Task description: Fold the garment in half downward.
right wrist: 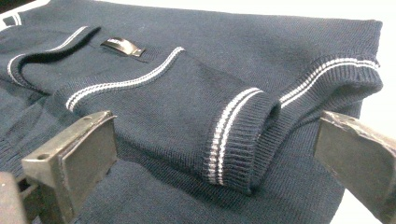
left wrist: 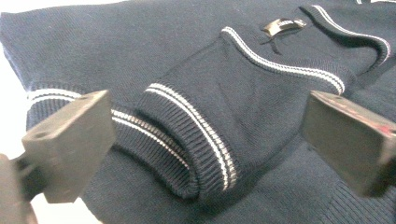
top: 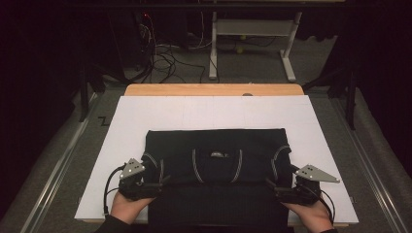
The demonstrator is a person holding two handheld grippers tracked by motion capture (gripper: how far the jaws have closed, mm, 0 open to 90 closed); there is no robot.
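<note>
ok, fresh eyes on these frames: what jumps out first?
The folded navy sweater with white-striped trim, lying in the middle of the white sheet on the table. Next, the left gripper and right gripper at its two near corners, both with jaws wide open and nothing held. Up close, a ribbed striped cuff lies folded over the body just ahead of the left gripper's jaws.

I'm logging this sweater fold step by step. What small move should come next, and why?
Probably draw both hands back: the left gripper and right gripper stand open, gripping nothing, and the sweater lies folded on the white sheet, cuffs tucked in.
</note>
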